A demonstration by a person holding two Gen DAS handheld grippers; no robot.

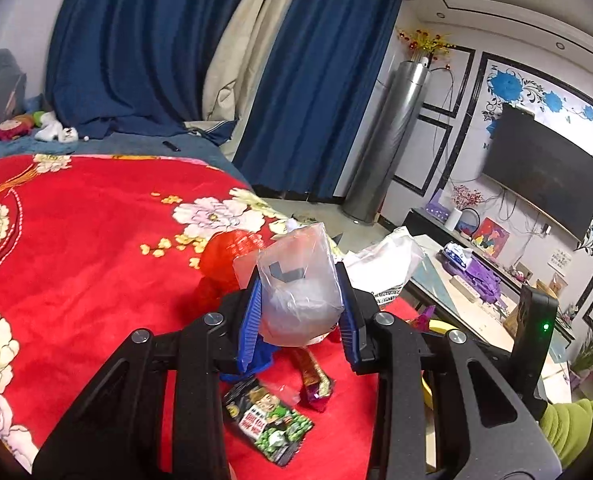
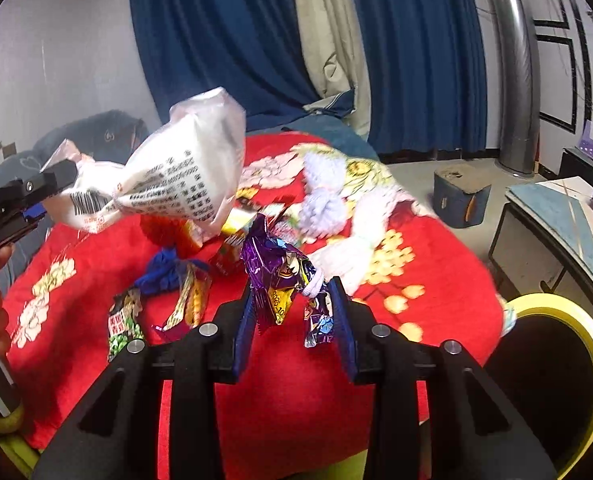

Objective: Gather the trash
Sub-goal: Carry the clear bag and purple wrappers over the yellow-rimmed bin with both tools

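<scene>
Both sets of jaws are clamped on rubbish: the left gripper point(image 1: 302, 312) pinches a crumpled clear plastic bag point(image 1: 298, 288) between its blue pads, lifted above the red flowered blanket point(image 1: 76, 240). From the right wrist view, that bag point(image 2: 176, 176) shows white with black print and a barcode. The right gripper point(image 2: 294, 316) grips a purple foil wrapper point(image 2: 278, 276), raised off the blanket too. More trash lies below: a green snack packet point(image 1: 270, 428), a blue crumpled thing point(image 2: 164, 270), perhaps cloth, and red netting point(image 1: 224, 256). A yellow-rimmed bin point(image 2: 568, 320) sits at the bed's right edge.
</scene>
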